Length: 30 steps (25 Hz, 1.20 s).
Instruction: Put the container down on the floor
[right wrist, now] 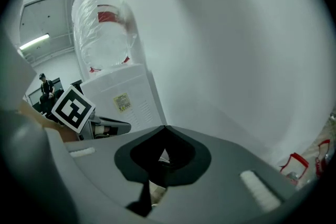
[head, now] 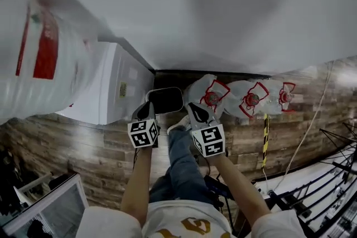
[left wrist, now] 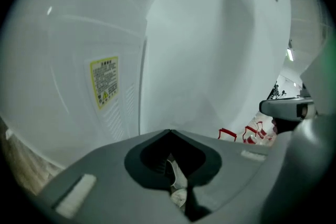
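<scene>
The container (head: 165, 100), a dark tub with a pale rim, shows at the centre of the head view, between the two grippers and just above the person's shoe (head: 177, 123) in the frame. The left gripper (head: 148, 108) meets its left edge and the right gripper (head: 190, 107) its right edge. In each gripper view the fingers are pressed together at the tip, with only a pale sliver in the gap. From that I judge that each pair is pinching the tub's rim (the tub itself is hidden beneath the fingers in those two views). Whether its base already touches the wooden floor (head: 78, 145) I cannot tell. To its left stands a white cabinet (head: 114, 83) with a yellow label (left wrist: 104, 82); to its right, along the wall, lie bagged bottles (head: 248, 98).

The step in hand looks like the lowering. Next, the tub should go down level into the gap between cabinet and bags, clear of the shoe, and both pairs of fingers should part only once it rests flat
</scene>
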Available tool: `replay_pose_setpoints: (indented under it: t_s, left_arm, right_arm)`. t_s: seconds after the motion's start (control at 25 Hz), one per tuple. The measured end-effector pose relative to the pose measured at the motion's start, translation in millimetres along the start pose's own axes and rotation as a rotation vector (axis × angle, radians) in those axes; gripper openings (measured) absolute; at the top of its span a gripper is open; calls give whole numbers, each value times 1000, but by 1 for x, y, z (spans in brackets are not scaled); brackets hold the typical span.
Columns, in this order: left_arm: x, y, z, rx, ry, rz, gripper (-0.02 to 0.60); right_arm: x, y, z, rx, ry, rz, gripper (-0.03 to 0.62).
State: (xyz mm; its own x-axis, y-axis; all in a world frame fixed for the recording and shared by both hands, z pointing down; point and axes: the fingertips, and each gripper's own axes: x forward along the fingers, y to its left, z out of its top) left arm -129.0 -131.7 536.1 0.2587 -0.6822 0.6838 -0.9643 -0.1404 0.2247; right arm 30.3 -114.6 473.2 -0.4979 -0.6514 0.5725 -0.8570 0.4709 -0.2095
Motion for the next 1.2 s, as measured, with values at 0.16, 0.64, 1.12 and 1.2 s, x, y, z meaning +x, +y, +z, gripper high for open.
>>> replay_pose_setpoints:
  t_s: [0.16, 0.64, 1.12, 1.2]
  left_arm:
    - [-30, -16, 23, -6, -40, -35, 0]
    - [-136, -65, 81, 109, -186, -165, 0]
    - [-225, -58, 138, -13, -383, -173, 0]
    - [-235, -63, 142, -3, -392, -191, 0]
  right_arm:
    - [-29, 4, 22, -4, -41, -26, 23]
    - [-122, 15, 75, 20, -167, -122, 23]
    - [-167, 63, 130, 11, -277, -90, 23]
    - [-178, 68, 135, 25, -297, -92, 23]
